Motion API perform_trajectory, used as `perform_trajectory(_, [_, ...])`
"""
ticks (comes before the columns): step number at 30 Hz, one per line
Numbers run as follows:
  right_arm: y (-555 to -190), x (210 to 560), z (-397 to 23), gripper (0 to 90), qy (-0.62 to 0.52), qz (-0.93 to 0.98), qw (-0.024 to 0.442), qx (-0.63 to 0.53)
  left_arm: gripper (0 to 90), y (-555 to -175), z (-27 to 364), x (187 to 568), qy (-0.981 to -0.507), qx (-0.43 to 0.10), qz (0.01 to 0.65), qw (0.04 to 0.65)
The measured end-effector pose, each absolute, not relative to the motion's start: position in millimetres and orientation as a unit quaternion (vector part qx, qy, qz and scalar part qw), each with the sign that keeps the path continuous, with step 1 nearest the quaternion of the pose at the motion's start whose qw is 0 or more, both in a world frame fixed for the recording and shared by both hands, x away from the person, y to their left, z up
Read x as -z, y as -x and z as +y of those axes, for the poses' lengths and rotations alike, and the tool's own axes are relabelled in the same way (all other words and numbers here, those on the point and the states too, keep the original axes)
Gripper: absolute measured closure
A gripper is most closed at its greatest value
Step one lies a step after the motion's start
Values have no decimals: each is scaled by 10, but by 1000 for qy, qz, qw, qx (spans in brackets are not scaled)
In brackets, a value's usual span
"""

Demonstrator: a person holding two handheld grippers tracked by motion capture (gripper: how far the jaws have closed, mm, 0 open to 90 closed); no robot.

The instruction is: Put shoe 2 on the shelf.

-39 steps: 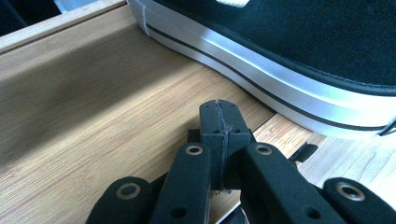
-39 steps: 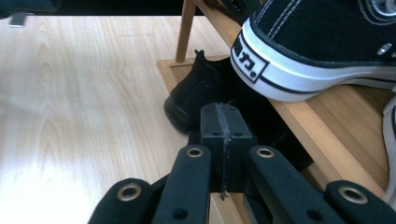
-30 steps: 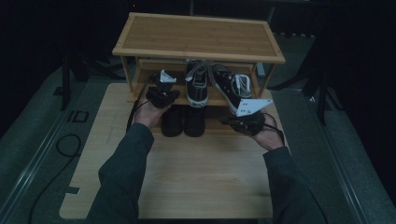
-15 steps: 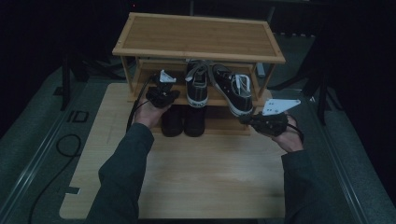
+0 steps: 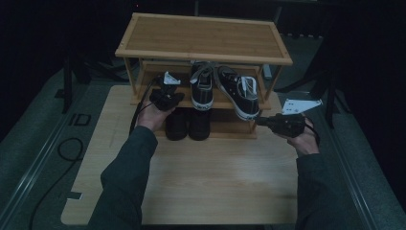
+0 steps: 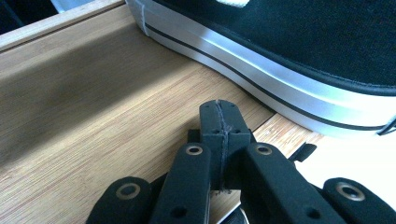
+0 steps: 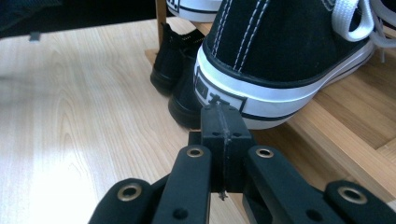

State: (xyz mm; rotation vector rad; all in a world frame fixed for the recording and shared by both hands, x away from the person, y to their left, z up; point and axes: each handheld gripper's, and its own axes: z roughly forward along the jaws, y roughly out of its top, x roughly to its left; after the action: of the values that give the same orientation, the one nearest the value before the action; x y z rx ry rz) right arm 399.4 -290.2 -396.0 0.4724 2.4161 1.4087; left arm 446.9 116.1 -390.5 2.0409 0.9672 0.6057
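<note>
Figure: a bamboo shoe rack [image 5: 203, 37] at the far side of the wooden table [image 5: 191, 177], with three tiers counted. I read the letters "ID" [image 5: 79, 119] on the dark floor left of the table; the heel patch of the right sneaker [image 7: 219, 91] carries a label too blurred for me to read.

Count: two black canvas sneakers with white soles on the middle shelf, the left sneaker [image 5: 201, 86] and the right sneaker [image 5: 238, 90], its heel overhanging the near edge; two black ankle boots [image 5: 187, 124] side by side on the lowest tier.

My left gripper [image 5: 166, 97] sits over the middle shelf just left of the left sneaker, jaws pressed together on nothing, beside the white sole [image 6: 261, 70]. My right gripper [image 5: 262, 121] points left at the right sneaker's heel, jaws likewise pressed together, tips just beside the heel; whether they touch I cannot tell.
</note>
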Motion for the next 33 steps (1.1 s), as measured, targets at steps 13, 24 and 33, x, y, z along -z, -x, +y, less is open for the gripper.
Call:
perform_trajectory(13, [-4035, 3909, -2674, 900, -146, 838, 147, -506, 900, -4472, 1165, 3905, -803, -238, 381, 391])
perform_trajectory(24, [-4089, 3917, -2519, 900, -139, 836, 140, -512, 900, -4472, 1164, 3906, -803, -238, 381, 392])
perform_trajectory(33, [-4099, 3879, -2366, 900, -126, 843, 145, -502, 900, -4469, 1168, 3910, -802, -238, 381, 393])
